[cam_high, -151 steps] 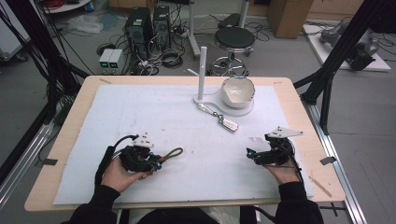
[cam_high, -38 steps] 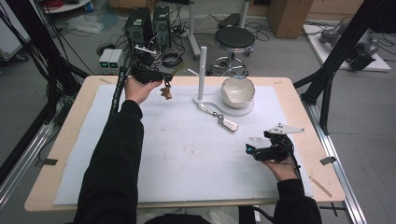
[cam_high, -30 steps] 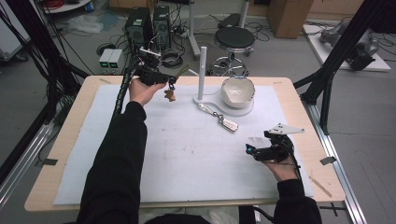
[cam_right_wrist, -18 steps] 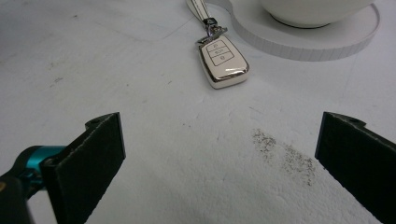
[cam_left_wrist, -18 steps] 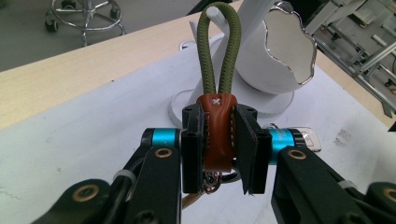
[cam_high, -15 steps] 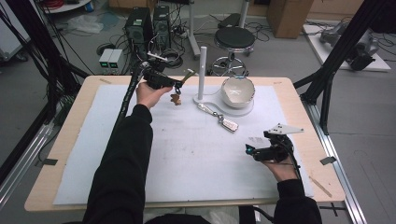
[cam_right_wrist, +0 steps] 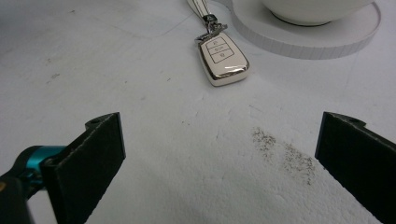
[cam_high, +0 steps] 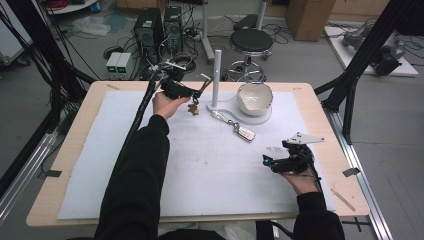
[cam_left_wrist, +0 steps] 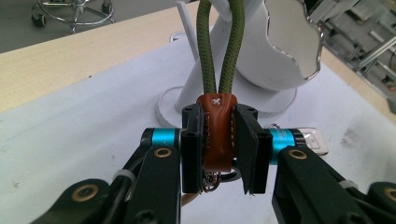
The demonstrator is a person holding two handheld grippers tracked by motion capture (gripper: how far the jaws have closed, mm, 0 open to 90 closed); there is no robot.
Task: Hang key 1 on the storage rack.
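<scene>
My left gripper [cam_left_wrist: 218, 156] is shut on the brown leather tab [cam_left_wrist: 215, 116] of a keychain. Its green cord loop [cam_left_wrist: 219, 51] rises out of the top of the left gripper view, in front of the white post [cam_left_wrist: 196, 79]. In the high view the left gripper [cam_high: 196, 93] hovers just left of the post [cam_high: 217, 75], and a small brown piece [cam_high: 193, 108] dangles under it. My right gripper [cam_high: 272, 162] rests open near the table's front right. Its jaws [cam_right_wrist: 224, 144] stand wide apart, and a white car key fob [cam_right_wrist: 222, 58] lies on the mat beyond them.
A white bowl [cam_high: 255, 97] sits on the stand's round base [cam_high: 262, 119] beside the post. The fob [cam_high: 245, 133] and its strap lie just in front of the base. A white mat [cam_high: 200, 170] covers the wooden table [cam_high: 330, 150]. A stool and computer boxes stand behind the table.
My left hand has carried the keychain rightward and a little lower, from the table's back left to just beside the post. The right gripper has stayed put.
</scene>
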